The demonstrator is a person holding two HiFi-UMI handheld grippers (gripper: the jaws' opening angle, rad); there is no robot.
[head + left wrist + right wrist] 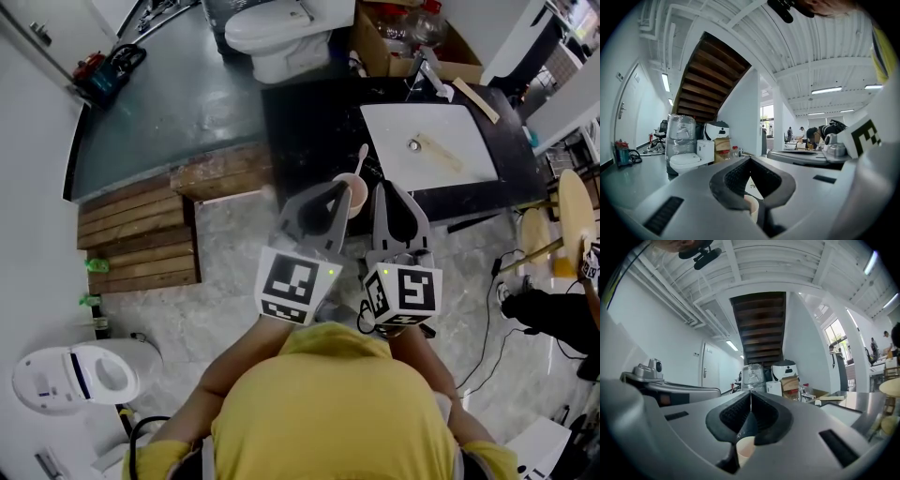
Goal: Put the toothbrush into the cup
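Showroom-type room, marble floor, black bench [300, 131] with a white sink [441, 131] set in it. Left tongs [337, 192] are closed tip to tip and hold nothing; in their own view only the cup rim shows below the pads. Pink cup [354, 195] sits at the bench's near edge, between the two tongs tips. Toothbrush [362, 161] stands in the cup, leaning up and away over the rim. Right tongs [386, 192] are also closed and empty, just beside the cup. Task looks done from here.

Handling guess: the brush is light, stiff and thin plastic, likely slick. Pinch it mid-handle, across the flat. The cup looks light and tippy, so avoid knocking it.
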